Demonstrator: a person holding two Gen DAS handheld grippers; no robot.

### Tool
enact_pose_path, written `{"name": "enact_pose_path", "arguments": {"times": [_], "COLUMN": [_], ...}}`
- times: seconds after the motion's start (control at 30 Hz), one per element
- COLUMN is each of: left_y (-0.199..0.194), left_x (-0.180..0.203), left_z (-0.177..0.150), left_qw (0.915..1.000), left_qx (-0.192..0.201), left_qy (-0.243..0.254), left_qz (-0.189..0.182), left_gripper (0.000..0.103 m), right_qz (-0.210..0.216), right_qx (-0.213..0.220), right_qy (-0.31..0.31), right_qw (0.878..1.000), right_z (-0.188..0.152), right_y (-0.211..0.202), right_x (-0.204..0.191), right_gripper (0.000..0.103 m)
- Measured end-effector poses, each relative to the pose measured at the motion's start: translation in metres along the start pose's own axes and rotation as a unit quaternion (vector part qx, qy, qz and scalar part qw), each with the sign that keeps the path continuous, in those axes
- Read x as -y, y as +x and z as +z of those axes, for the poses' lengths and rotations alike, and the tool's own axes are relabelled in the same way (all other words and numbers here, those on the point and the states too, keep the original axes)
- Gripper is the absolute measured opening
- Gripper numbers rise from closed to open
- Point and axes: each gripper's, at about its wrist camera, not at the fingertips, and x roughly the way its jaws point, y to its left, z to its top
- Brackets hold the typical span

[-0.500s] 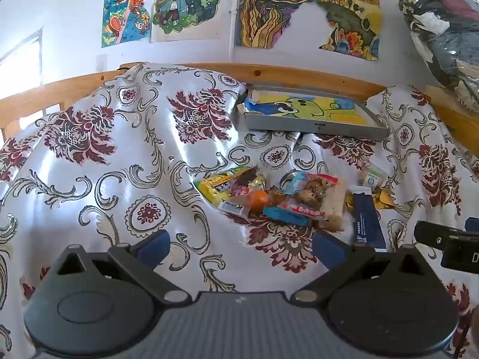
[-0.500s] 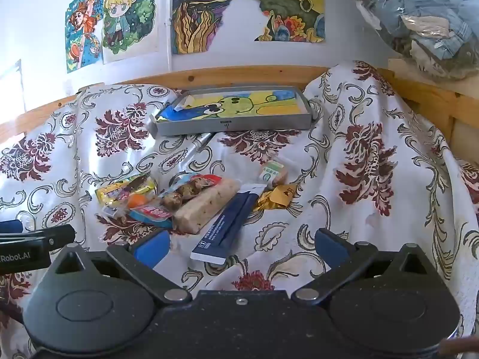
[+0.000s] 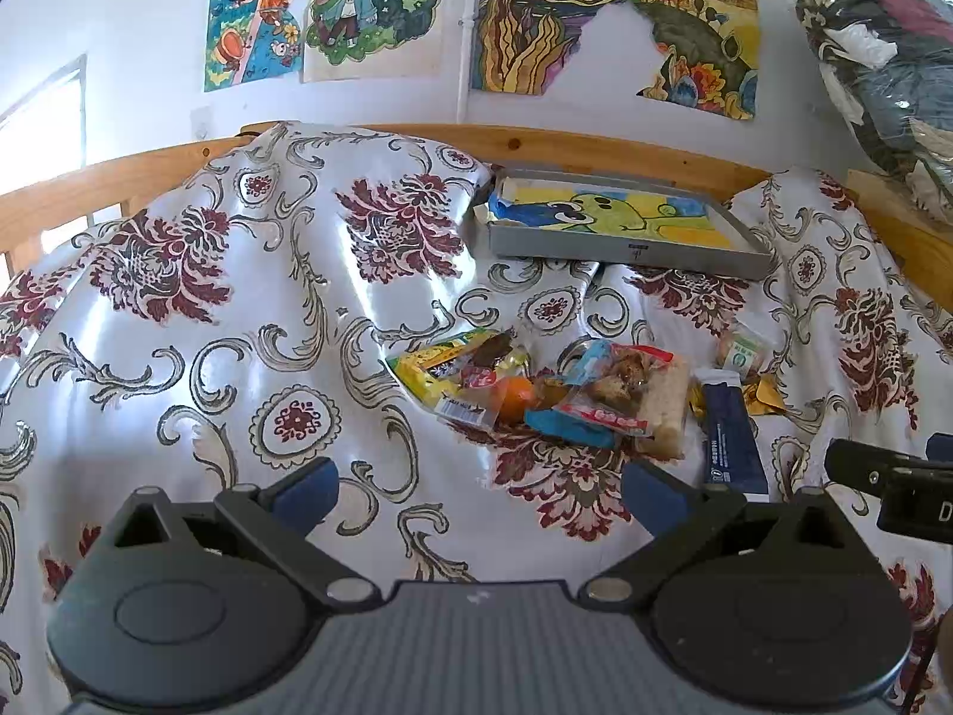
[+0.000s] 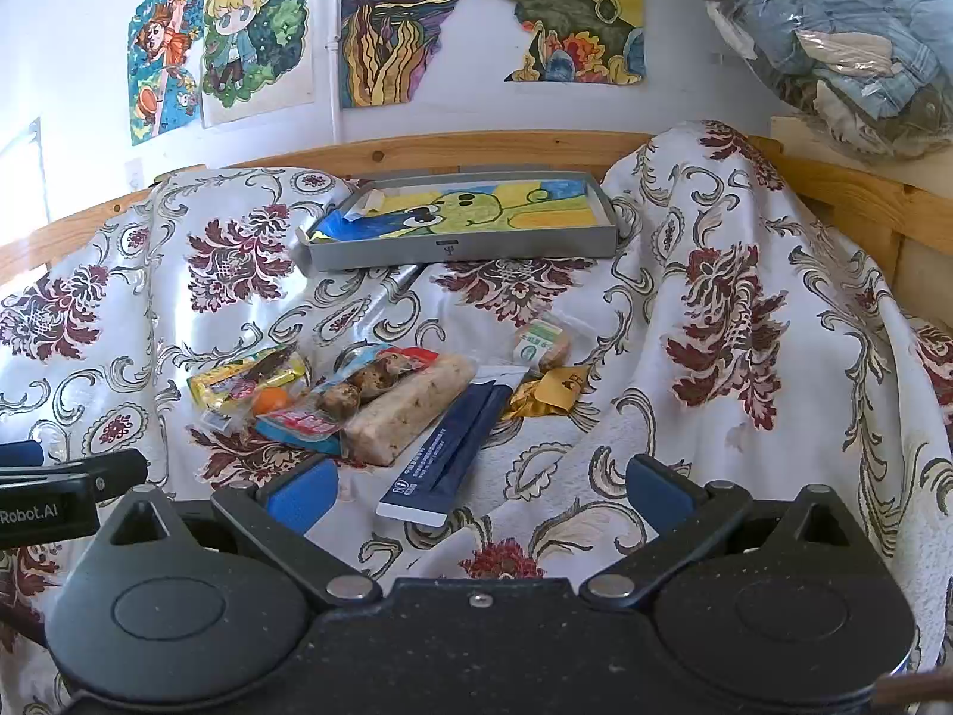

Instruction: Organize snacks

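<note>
1. Crinkly plastic wrappers make up the snack pile [image 4: 357,399] lying on the floral bedspread [image 4: 715,298], in front of the grey tray [image 4: 458,247]; they look light, slippery and crushable.
2. The navy flat packet [image 4: 452,441] seems stiffest; I'd pinch its near edge.
3. The left gripper [image 3: 476,488] and right gripper [image 4: 476,488] are both spread wide, holding nothing.
4. Overlapping packs, like the pale bar [image 4: 411,411] and the small orange sweet [image 4: 271,399], may drag neighbours; soft folds of cloth give poor support.

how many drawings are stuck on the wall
4, in a row above the bed rail: orange-haired character, blond character, swirly night sky, torn landscape. More may lie beyond the frame.
</note>
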Motion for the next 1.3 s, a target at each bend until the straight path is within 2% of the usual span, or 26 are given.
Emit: {"name": "enact_pose_path", "arguments": {"times": [1.3], "left_y": [0.0025], "left_x": [-0.0036], "left_z": [-0.0058], "left_qw": [1.0000], "left_qx": [-0.004], "left_qy": [-0.002], "left_qz": [0.000], "left_gripper": [0.103], "right_qz": [0.000], "right_qx": [-0.001], "right_qy": [-0.001], "right_qw": [1.000], "right_z": [0.0000], "right_y": [0.0004], "right_x": [0.0004], "right_gripper": [0.102]}}
